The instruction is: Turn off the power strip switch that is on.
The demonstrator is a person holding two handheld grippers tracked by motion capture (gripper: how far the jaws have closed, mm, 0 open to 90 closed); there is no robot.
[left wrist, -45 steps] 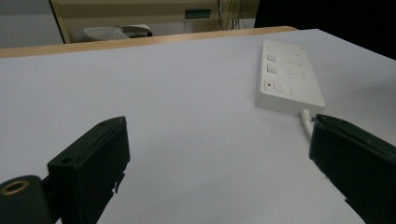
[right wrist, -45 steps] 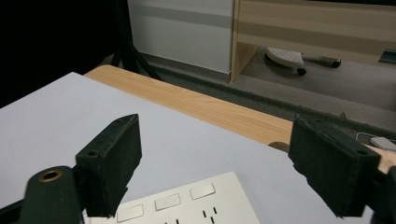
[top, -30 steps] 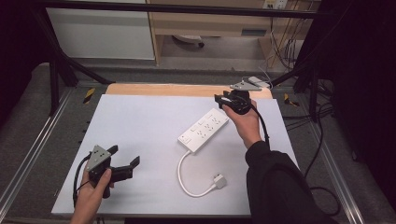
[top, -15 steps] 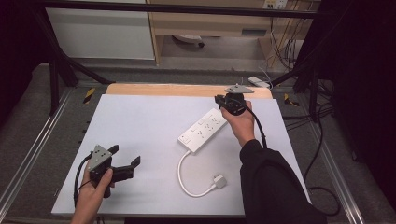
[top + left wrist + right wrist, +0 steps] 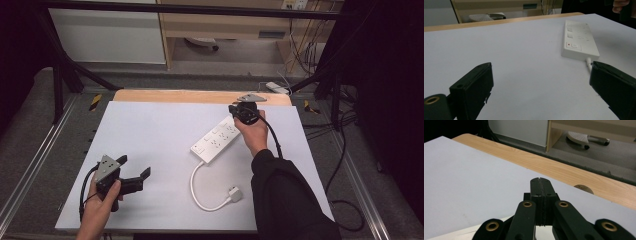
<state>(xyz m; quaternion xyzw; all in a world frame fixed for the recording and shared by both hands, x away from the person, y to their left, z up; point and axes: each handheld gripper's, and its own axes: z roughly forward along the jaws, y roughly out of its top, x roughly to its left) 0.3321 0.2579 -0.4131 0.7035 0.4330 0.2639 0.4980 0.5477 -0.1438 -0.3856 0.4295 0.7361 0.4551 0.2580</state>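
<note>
Right gripper [image 5: 239, 108]: held over the far end of the white plastic power strip [image 5: 216, 140]; in the right gripper view its black jaws are pressed together with nothing between them [image 5: 540, 188].
Left gripper [image 5: 131, 172]: held low at the near left of the table, well apart from the strip; its jaws are spread wide and nothing is gripped [image 5: 541, 82].
Power strip: laid flat and slantwise on the table's right half, its sockets facing up and its switch end toward the person [image 5: 579, 40].
White cable [image 5: 197, 187]: curled in a loop from the strip's near end toward the table's front.
White plug [image 5: 234, 194]: lying loose on the sheet, just beside the person's right sleeve, inserted in nothing.
Progress: judged early; the strip has not been grasped and the cable and plug are untouched, so the handling itself appears left to do.
Surroundings: a pale grey sheet [image 5: 150, 135] covers the table; a bare wooden strip [image 5: 175, 96] runs along its far edge; a second white power strip [image 5: 277, 88] and loose cables lie on the floor beyond.
Obstacles: none are seen on the sheet between either gripper and the strip; the looped cable could be snagged when the strip is moved.
</note>
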